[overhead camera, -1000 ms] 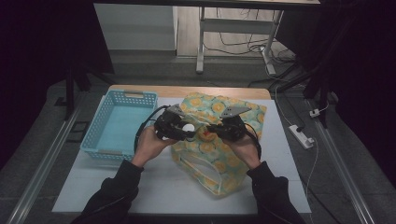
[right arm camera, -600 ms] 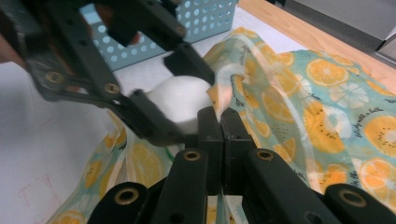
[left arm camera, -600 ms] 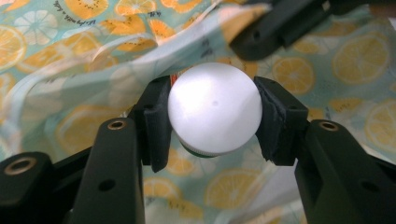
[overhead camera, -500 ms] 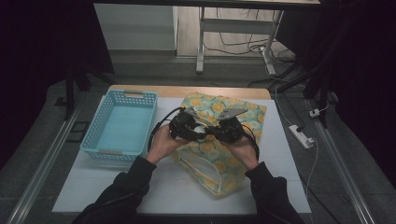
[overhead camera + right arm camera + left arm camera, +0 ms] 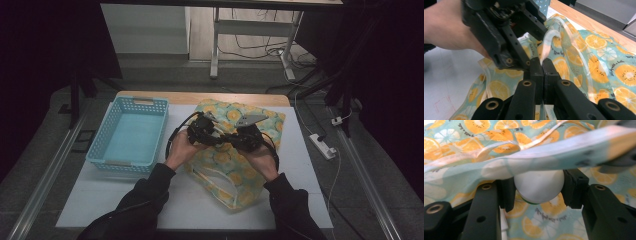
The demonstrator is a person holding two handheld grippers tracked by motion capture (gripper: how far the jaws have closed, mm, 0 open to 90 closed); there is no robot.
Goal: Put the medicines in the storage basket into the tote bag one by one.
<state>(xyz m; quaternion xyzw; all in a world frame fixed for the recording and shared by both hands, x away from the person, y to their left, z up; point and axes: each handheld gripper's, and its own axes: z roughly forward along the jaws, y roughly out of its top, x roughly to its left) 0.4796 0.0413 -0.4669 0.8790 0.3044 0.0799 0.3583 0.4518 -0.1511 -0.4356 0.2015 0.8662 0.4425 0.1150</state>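
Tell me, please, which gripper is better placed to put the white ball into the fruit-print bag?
Left, probably. The left gripper already clamps the white ball just under the bag's lifted rim, while the right gripper is shut on the fruit-print bag, holding it up.

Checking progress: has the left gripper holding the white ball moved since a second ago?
Yes. The left gripper moved right, away from the light blue plastic basket.

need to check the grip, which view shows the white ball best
The left gripper view: the white ball sits close up between the left claw pads, under the fruit-print bag's edge. In the high view the claws cover that spot; the right gripper view gives the left claw's back, not the ball.
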